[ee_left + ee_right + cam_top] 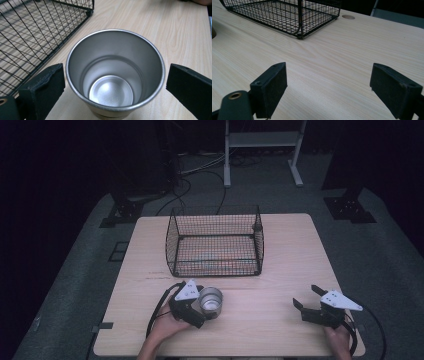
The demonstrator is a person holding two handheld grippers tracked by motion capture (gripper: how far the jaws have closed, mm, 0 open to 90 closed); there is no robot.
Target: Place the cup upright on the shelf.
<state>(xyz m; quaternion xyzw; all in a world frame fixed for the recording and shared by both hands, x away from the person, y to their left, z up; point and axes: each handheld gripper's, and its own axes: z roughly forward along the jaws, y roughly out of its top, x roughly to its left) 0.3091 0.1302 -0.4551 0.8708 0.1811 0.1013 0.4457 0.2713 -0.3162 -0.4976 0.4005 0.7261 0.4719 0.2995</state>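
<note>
A bare metal cup (211, 300) stands upright and empty on the wooden table (285, 265), near its front left. My left gripper (206, 305) is open, with one jaw on each side of the cup's rim. In the left gripper view the cup (115, 75) sits between the black pads (47, 87), which stand close to its wall; I cannot tell whether they touch it. My right gripper (305, 296) is open over bare wood at the front right and holds nothing. Its jaws (328, 82) stand wide apart.
A black wire basket (215, 245) with nothing in it stands at the middle back of the table, just beyond the cup. Its mesh wall (30, 32) is left of the cup, and its corner (298, 32) lies ahead of the right gripper. A round hole (348, 17) marks the tabletop.
</note>
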